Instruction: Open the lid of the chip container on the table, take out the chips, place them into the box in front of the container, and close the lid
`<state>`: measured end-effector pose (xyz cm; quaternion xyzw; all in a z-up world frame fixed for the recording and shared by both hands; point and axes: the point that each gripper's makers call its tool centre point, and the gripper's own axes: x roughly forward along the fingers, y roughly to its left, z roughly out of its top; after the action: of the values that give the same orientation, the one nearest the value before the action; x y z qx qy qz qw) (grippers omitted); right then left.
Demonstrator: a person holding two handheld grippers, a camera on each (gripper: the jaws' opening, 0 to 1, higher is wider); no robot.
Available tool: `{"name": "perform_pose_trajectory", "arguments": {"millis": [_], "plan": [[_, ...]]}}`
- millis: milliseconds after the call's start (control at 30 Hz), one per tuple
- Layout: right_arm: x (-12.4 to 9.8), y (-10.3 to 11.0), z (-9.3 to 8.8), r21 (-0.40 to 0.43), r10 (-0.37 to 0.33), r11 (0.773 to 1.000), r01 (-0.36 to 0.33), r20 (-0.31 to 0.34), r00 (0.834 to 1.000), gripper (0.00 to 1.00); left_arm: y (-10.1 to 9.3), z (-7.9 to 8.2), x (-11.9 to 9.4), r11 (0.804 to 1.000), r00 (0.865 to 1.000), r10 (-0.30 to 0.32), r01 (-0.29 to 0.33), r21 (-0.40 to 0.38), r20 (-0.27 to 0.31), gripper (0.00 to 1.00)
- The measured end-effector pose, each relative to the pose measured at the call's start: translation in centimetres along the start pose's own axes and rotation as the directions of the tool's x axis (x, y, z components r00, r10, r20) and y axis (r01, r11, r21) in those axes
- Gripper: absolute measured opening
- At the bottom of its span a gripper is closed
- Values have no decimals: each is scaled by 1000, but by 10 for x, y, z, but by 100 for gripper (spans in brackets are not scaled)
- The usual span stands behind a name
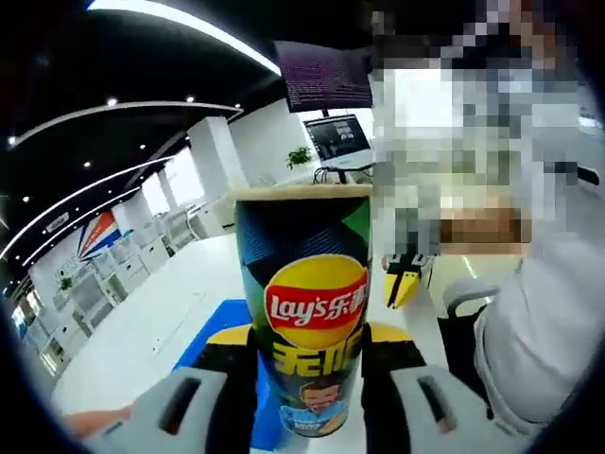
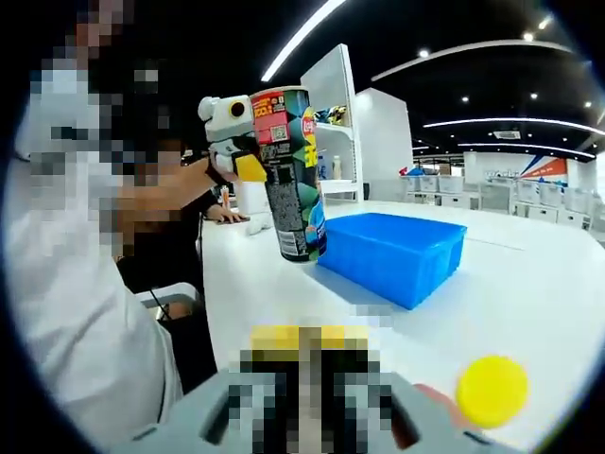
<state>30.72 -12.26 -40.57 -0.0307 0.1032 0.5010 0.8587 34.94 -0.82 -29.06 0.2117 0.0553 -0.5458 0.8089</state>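
I read the lid as already off — the yellow disc lies flat on the white table at the lower right of the right gripper view, near my right gripper. That gripper's jaws sit at the bottom centre of the frame under a blur patch, so I cannot tell how far they are open or whether they hold anything. My left gripper has its 2 jaws closed against the sides of the can, which fills the centre of the left gripper view, upright, its pale rim bare at the top. In the right gripper view the same can stands left of centre with the left gripper clamped on its upper part; it leans slightly, its base is at the near left corner of the blue box, and I cannot tell whether it rests on the table or hangs just above it. So the step in hand, as I judge it, is getting the chips out — none show in the box yet, though its inside is mostly hidden from this angle. Next I would carry the can over the box and tip its mouth down into it, slowly, keeping the squeeze firm so the smooth tube does not slip. After that, 1 move is left: the lid back on.
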Motion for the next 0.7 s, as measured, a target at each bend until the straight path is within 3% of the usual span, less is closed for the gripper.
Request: {"name": "perform_pose_trajectory", "arguments": {"millis": [33,100,233,467,700], "plan": [[0,0,0,-1,0,1000,0,0,1000,5,1,0,1,999,1000,25,-24,-28,16,42],[-2,-1,0,-1,-4,1000,4,1,1000,6,-5,1,3,995,998,13,-8,-95,57,42],[-3,-4,0,5,-17,1000,17,10,1000,8,-12,-1,7,993,994,23,-10,-121,110,42],[-3,2,-3,-13,-5,1000,5,-2,1000,8,-17,-12,17,982,992,42,-19,-186,121,42],[-7,-2,-3,-2,-22,1000,22,12,1000,8,-28,-24,26,981,992,30,-6,-192,121,42]]}}
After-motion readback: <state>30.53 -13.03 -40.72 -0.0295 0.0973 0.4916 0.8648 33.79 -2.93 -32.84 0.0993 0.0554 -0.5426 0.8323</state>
